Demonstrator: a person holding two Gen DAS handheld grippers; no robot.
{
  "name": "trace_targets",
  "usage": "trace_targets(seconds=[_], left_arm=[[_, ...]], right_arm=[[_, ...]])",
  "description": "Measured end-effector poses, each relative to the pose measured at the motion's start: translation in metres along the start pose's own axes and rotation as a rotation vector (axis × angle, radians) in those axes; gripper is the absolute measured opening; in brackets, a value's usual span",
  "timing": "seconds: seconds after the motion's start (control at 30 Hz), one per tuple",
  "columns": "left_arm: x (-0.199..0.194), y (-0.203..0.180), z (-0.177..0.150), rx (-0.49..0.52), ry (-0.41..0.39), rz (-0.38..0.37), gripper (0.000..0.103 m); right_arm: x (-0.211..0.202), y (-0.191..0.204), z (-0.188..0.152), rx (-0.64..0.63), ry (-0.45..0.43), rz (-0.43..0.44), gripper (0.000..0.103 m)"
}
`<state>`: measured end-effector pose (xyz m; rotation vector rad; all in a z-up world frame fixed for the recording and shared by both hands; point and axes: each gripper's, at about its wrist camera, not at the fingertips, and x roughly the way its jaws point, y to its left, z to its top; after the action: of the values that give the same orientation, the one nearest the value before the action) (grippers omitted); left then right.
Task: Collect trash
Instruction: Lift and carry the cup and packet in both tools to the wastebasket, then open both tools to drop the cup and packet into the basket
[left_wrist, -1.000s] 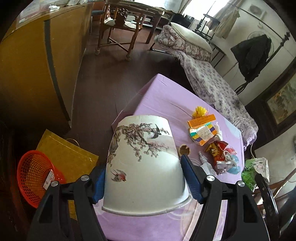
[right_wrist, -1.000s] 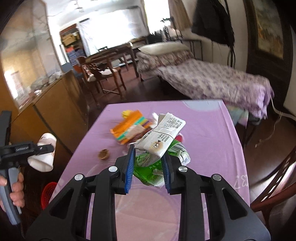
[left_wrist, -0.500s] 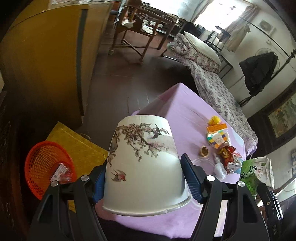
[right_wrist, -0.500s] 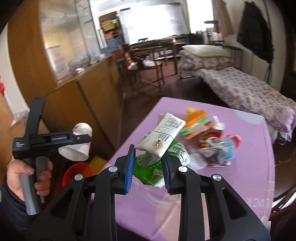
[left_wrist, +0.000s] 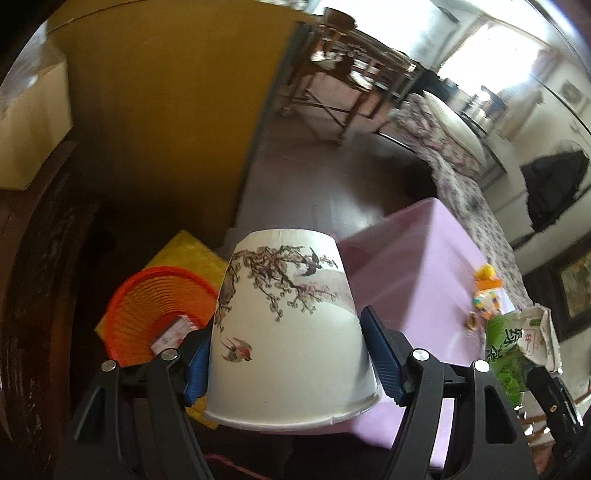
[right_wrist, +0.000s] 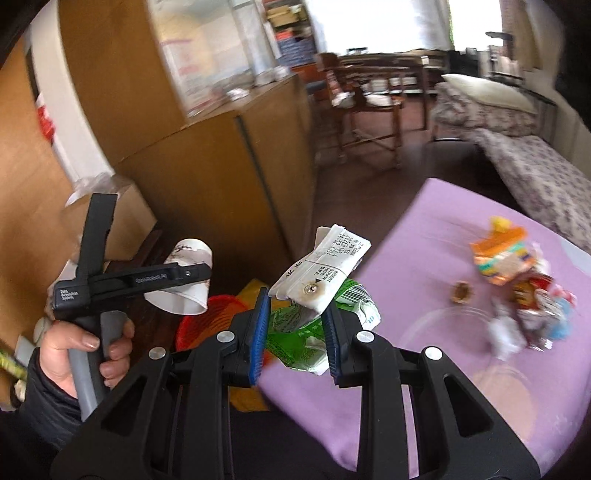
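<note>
Trash fills both grippers: closest in the left wrist view, the left gripper pinches a white paper cup printed with a blossom branch and birds, its blue pads pressed on the cup's two sides and the cup's base pointing away from the camera. In the right wrist view, the right gripper clamps a crumpled green snack wrapper together with a flattened white drink carton that sticks up above the pads. A hand in a dark sleeve grips the left tool's grey handle. Just beyond the cup, on the dark floor, sits a round orange plastic basket with a small white packet inside, resting against a flat yellow bag. Farther right, more wrappers and a brown nutshell lie on the lilac tablecloth. Beyond stand a tan wooden cabinet, a wooden chair and a bed with a floral cover.
</note>
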<state>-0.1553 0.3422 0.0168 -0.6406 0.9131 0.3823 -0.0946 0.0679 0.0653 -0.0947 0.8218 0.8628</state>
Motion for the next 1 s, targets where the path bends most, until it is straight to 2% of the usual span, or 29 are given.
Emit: trace_targets(seconds=[0.23, 0.4, 0.6, 0.8, 0.93, 1.0], left_arm=[[0.012, 0.073, -0.004, -0.105, 0.03, 0.088, 0.072], [0.034, 0.119, -0.013, -0.181, 0.09, 0.141, 0.072], [0.055, 0.161, -0.021, -0.244, 0.127, 0.197, 0.072], [0.07, 0.167, -0.027, -0.26, 0.155, 0.219, 0.072], [0.078, 0.174, -0.03, -0.28, 0.171, 0.224, 0.073], [0.081, 0.177, -0.032, -0.299, 0.181, 0.227, 0.075]], right_arm=[[0.068, 0.061, 0.011, -0.052, 0.148, 0.112, 0.029], [0.115, 0.097, 0.012, -0.049, 0.252, 0.182, 0.029], [0.171, 0.121, 0.011, -0.024, 0.346, 0.195, 0.029], [0.207, 0.132, 0.004, -0.036, 0.419, 0.173, 0.029], [0.233, 0.136, -0.003, -0.013, 0.474, 0.181, 0.033], [0.236, 0.131, -0.003, 0.021, 0.489, 0.201, 0.049]])
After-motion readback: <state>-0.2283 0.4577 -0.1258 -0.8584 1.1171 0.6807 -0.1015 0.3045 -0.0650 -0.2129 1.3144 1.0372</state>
